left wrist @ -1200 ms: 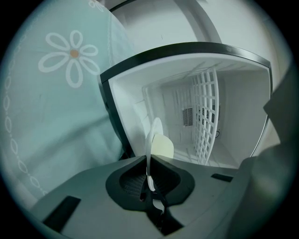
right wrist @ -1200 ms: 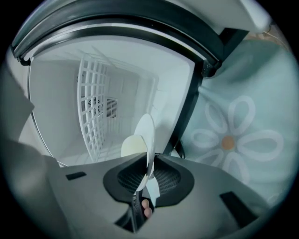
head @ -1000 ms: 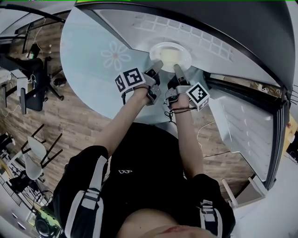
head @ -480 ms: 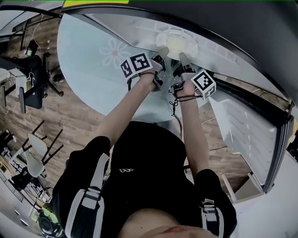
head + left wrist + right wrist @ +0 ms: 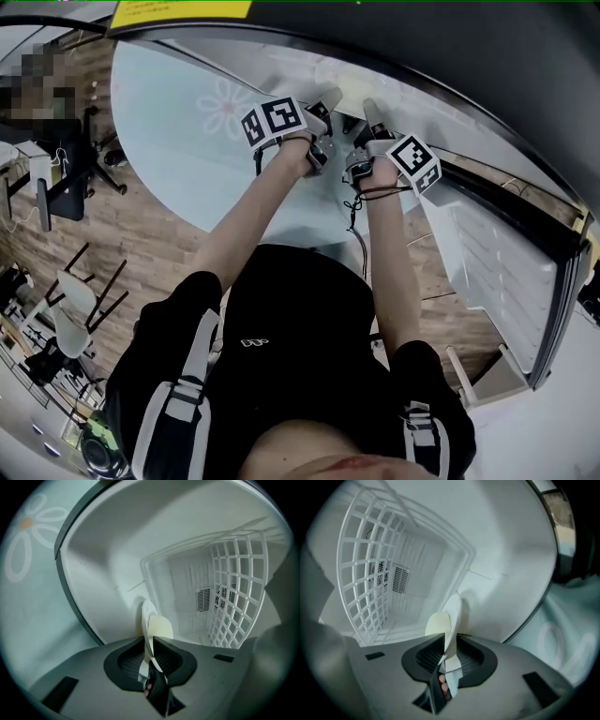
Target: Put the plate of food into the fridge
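Head view: the left gripper point(image 5: 327, 101) and right gripper point(image 5: 369, 112) reach into the fridge point(image 5: 469, 112), with the plate of food point(image 5: 349, 86) inside between them.

Left gripper view: the jaws have just been opening and are now loosened, the plate's rim between them.

Right gripper view: the same.

Draw both grippers straight back together, so that no pad drags the rim.

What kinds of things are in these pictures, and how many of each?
Grippers: 2 (left gripper, right gripper); the jaws of both have just been opening, with the plate's rim between them
Plates: 1 (plate)
Food pieces: 1 (pale food)
Fridges: 1 (fridge)
Wire racks: 1 (wire rack)
Total: 6
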A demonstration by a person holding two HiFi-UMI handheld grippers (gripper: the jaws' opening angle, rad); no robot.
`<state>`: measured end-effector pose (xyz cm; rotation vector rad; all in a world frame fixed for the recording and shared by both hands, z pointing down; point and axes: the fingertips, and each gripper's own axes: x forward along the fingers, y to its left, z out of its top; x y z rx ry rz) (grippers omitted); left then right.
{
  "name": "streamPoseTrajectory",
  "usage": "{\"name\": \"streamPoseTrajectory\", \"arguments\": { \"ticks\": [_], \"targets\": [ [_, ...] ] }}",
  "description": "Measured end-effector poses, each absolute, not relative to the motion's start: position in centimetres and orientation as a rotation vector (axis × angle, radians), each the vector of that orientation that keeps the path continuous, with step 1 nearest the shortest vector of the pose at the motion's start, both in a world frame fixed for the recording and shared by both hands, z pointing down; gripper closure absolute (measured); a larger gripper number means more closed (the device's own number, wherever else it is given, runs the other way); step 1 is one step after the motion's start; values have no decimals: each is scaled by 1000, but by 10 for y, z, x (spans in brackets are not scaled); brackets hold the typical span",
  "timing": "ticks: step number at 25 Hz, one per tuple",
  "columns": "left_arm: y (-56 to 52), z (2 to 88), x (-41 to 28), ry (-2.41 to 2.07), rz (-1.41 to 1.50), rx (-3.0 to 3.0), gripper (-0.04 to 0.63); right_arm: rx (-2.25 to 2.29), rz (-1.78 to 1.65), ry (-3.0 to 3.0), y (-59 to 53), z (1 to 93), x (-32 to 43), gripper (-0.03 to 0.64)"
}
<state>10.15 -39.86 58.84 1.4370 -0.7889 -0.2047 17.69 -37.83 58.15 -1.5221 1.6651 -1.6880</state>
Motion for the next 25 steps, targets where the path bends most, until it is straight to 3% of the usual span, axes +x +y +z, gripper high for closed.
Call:
{"name": "streamPoseTrajectory", "arguments": {
  "ticks": [2, 6, 15, 20, 25],
  "targets": [
    [-398, 584, 100, -803, -182, 1446, 526, -1585, -1690, 1692, -376, 578, 183, 535],
    [-404, 577, 88, -824, -198, 1428, 431, -1646, -1712, 1695, -374, 577, 186, 537],
    [-393, 571, 60, -865, -211, 1422, 436, -1704, -1729, 1719, -359, 574, 179, 447],
    [-375, 543, 56, -917, -212, 1552, 508, -1670, -1633, 1684, -344, 541, 193, 483],
    [-360, 490, 59, -981, -245, 1754, 545, -1597, -1408, 1868, -335, 481, 190, 591]
  ]
}}
